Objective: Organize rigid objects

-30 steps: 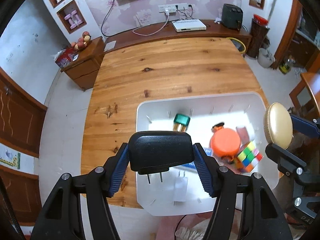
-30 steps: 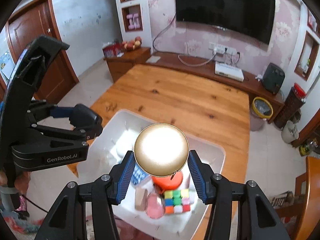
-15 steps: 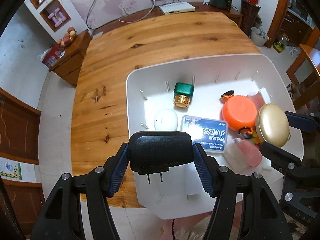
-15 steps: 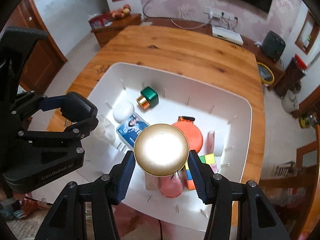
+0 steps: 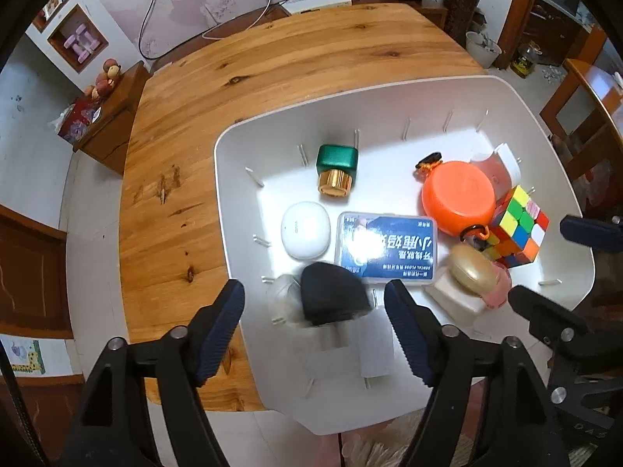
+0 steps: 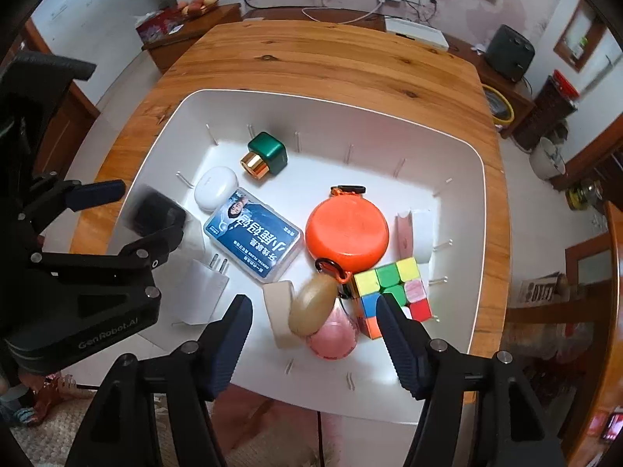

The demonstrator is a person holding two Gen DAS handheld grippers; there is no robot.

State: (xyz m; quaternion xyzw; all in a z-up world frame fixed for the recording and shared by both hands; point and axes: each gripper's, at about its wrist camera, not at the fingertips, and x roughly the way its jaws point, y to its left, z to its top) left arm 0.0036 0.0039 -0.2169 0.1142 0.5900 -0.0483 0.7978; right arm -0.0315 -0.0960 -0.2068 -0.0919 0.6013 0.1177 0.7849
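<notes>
Both claws gape wide over the white bin (image 5: 233,179). A blurred black charger (image 5: 333,295) sits free between the left gripper (image 5: 314,317) fingers. The gold case (image 6: 311,303) lies loose beneath the right gripper (image 6: 314,317)

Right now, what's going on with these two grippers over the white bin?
A person with two handheld grippers is sorting small items into a white bin on a wooden table. Both are open. A blurred black plug adapter sits between the left gripper's fingers, apparently just let go. The gold oval case lies below the right gripper, leaning on a pink item beside the Rubik's cube.
</notes>
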